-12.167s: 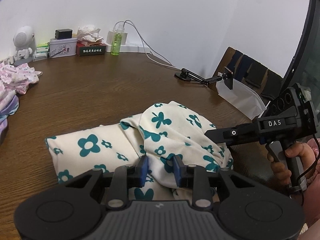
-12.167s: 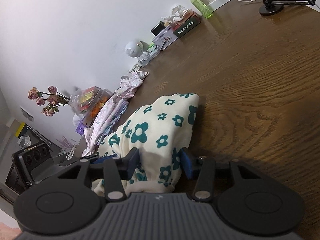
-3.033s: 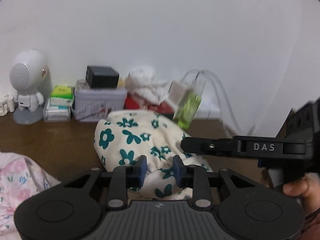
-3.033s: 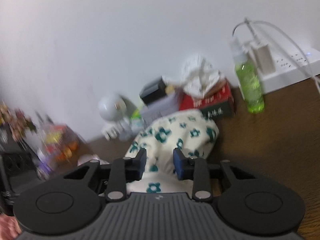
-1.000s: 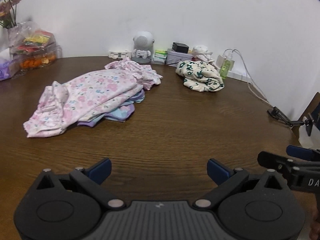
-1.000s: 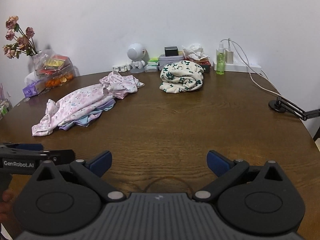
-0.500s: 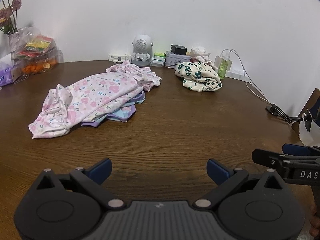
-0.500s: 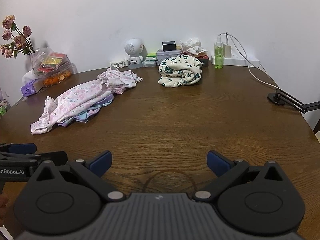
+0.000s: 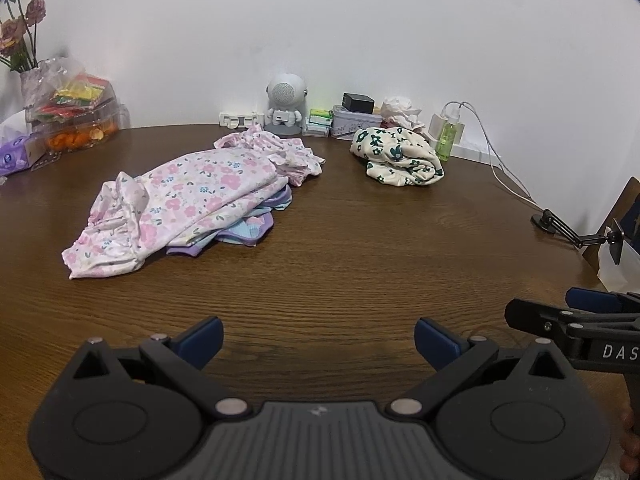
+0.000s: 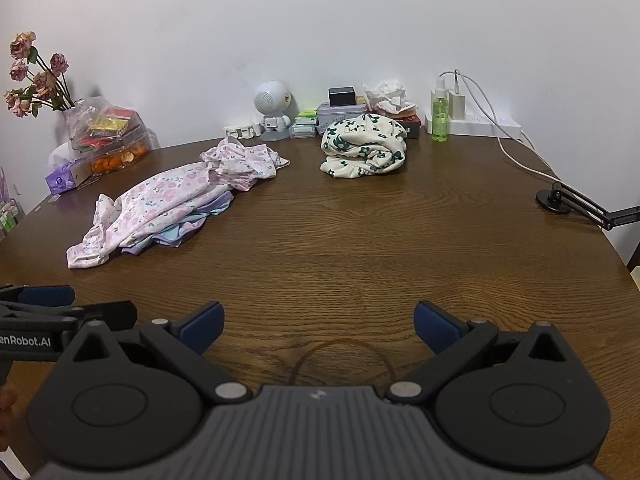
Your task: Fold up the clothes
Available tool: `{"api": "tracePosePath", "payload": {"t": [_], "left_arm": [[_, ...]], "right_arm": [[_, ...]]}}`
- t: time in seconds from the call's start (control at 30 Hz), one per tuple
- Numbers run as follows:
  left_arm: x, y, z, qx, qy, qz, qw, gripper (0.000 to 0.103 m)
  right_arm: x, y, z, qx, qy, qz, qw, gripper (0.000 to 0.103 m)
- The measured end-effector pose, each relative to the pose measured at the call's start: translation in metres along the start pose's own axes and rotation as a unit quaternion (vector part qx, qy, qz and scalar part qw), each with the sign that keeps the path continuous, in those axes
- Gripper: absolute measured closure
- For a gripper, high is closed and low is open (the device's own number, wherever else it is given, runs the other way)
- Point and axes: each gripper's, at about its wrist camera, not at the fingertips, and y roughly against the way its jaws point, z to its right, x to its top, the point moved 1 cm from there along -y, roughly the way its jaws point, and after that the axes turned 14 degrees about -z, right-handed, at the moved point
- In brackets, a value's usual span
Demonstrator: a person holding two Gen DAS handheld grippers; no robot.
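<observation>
Nearest, left gripper (image 9: 318,340) and right gripper (image 10: 319,325), both spread wide and empty above bare brown desk (image 10: 360,248). Farther left, unfolded pink floral garment (image 10: 160,204) heaped over purple clothes (image 9: 244,230). Far right of centre, by the wall, folded cream green-flowered bundle (image 10: 362,146), beside a green bottle (image 10: 439,116).

Cream green-flower garment (image 10: 362,146) sat bundled at table's far edge; pink floral clothes pile (image 10: 172,200) lay unfolded, left-center.
</observation>
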Motion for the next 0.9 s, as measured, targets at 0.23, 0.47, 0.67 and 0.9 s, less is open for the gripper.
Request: {"api": "tracePosePath", "payload": {"t": [0.23, 0.47, 0.67, 0.9], "left_arm": [[-0.0002, 0.0014, 0.0000, 0.000, 0.000, 0.002, 1.0000, 0.001], [-0.0004, 0.0011, -0.0011, -0.001, 0.000, 0.001, 1.0000, 0.001], [-0.0005, 0.0005, -0.0015, 0.000, 0.001, 0.001, 1.0000, 0.001], [-0.0006, -0.0003, -0.0020, -0.002, 0.001, -0.001, 1.0000, 0.001]], "right_arm": [[-0.0004, 0.0014, -0.0009, -0.001, 0.000, 0.002, 1.000, 0.000], [-0.0009, 0.0020, -0.0007, -0.001, 0.001, 0.002, 1.000, 0.000], [-0.0012, 0.0022, -0.0020, -0.002, 0.002, 0.002, 1.000, 0.000], [-0.0014, 0.0015, -0.0021, -0.001, 0.004, 0.000, 1.000, 0.000]]}}
